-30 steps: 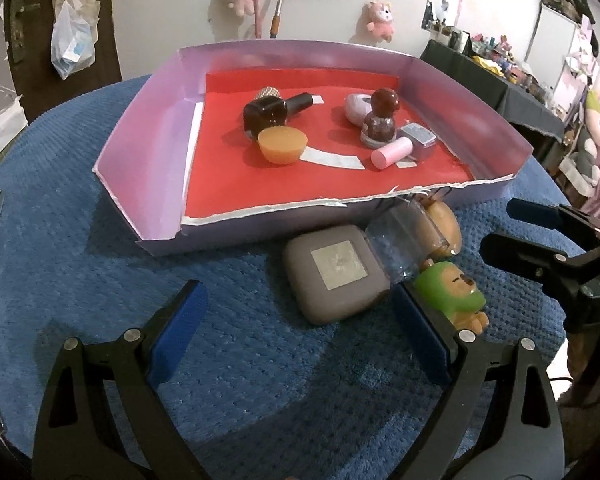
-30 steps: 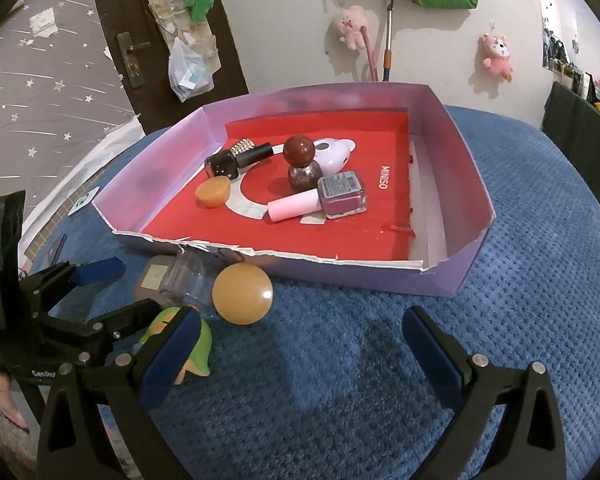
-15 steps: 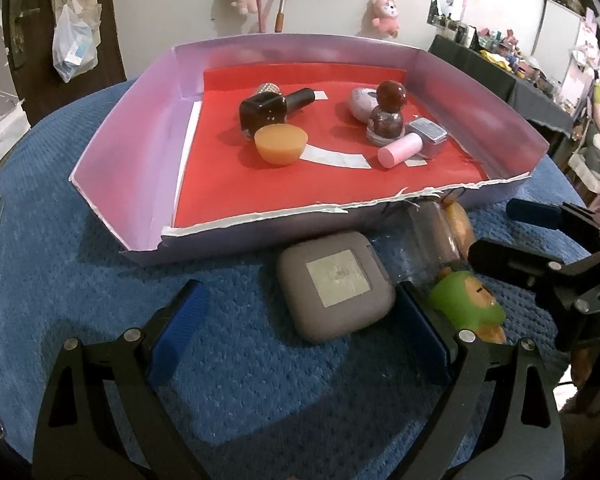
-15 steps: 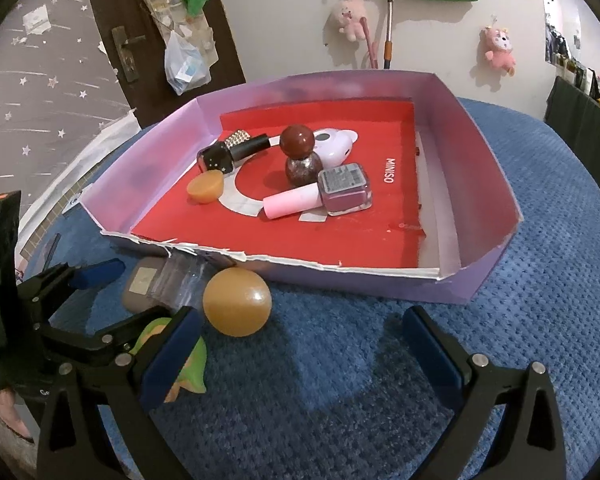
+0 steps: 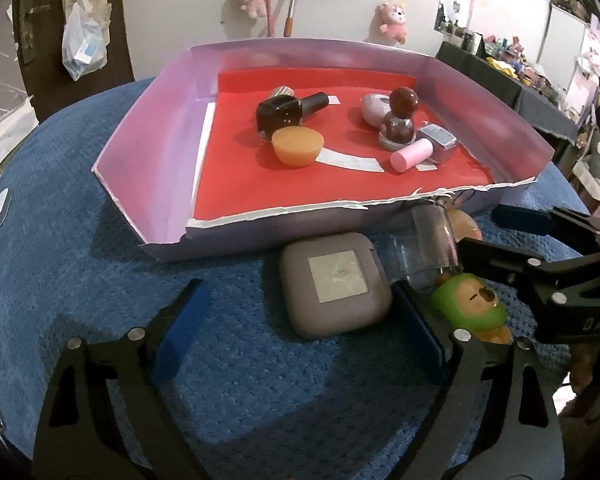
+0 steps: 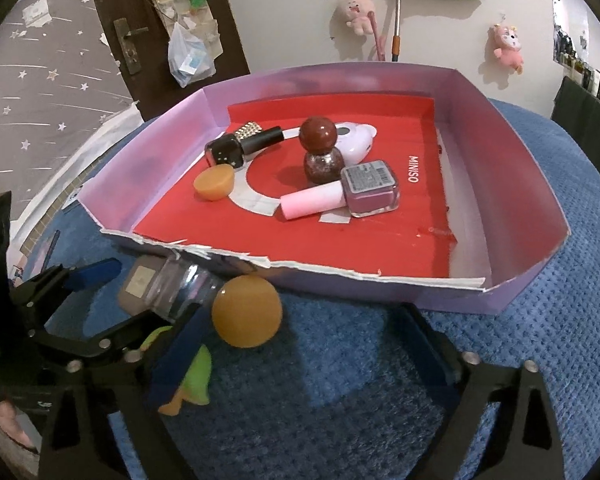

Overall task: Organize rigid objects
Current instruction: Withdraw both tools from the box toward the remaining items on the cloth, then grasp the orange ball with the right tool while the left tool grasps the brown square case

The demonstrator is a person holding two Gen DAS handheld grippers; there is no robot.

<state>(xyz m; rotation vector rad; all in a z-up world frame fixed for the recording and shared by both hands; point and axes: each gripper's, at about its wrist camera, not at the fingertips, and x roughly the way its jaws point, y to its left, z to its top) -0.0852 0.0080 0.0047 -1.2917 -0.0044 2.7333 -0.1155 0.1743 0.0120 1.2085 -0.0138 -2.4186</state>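
Note:
A purple tray (image 5: 260, 232) with a red floor holds several small bottles and an orange half-dome (image 5: 297, 146). In front of it on the blue cloth lie a grey square case (image 5: 336, 284), a clear container (image 5: 424, 240) with an orange ball (image 6: 246, 312) at its end, and a green bear toy (image 5: 470, 306). My left gripper (image 5: 298, 330) is closing. The case sits between its tips, with only the right pad close to it. My right gripper (image 6: 300, 344) is closing too, with the ball just inside its left finger and untouched. The toy is partly hidden behind that finger.
The tray (image 6: 380, 292) has a torn front rim. Inside lie a black bottle (image 6: 240, 146), a brown round-capped bottle (image 6: 320, 152) and a pink-capped lilac bottle (image 6: 340, 196). The two grippers stand close, side by side. A dark door and plush toys line the wall behind.
The jaws of both grippers have narrowed a little. In the right wrist view the orange ball now sits slightly lower and nearer the left finger.

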